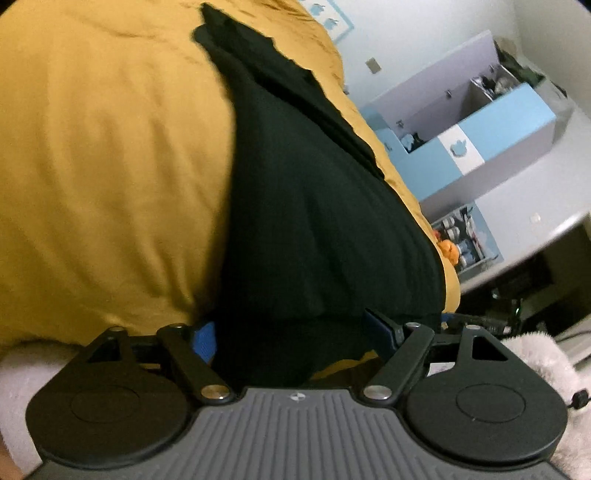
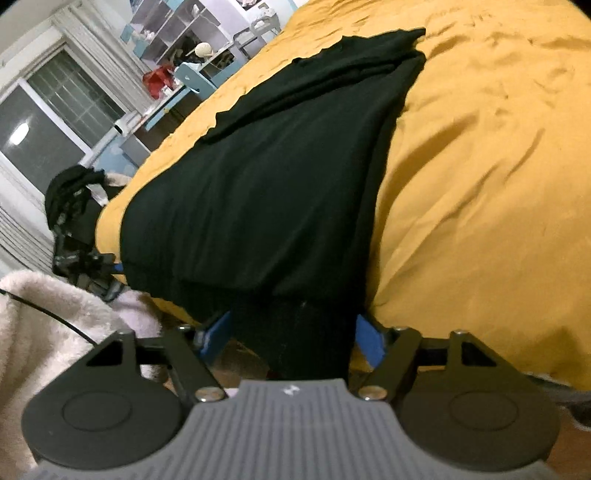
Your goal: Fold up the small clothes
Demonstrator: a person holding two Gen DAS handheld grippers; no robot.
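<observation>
A black garment (image 1: 314,192) lies stretched along the mustard-yellow bed cover (image 1: 103,166), partly folded at its far end. Its near hem runs between the blue fingers (image 1: 205,341) of my left gripper (image 1: 295,339), whose jaws stand wide around the cloth. In the right wrist view the same black garment (image 2: 266,166) lies on the bed cover (image 2: 480,184), and its near end hangs between the blue fingers (image 2: 369,341) of my right gripper (image 2: 295,339), jaws also apart. The left gripper shows at the garment's other corner (image 2: 107,273).
A fluffy white blanket (image 2: 44,314) lies at the bed's near edge. A blue and white shelf unit (image 1: 480,122) stands beyond the bed. A window (image 2: 44,122) and cluttered shelves (image 2: 184,33) lie past the bed's left side.
</observation>
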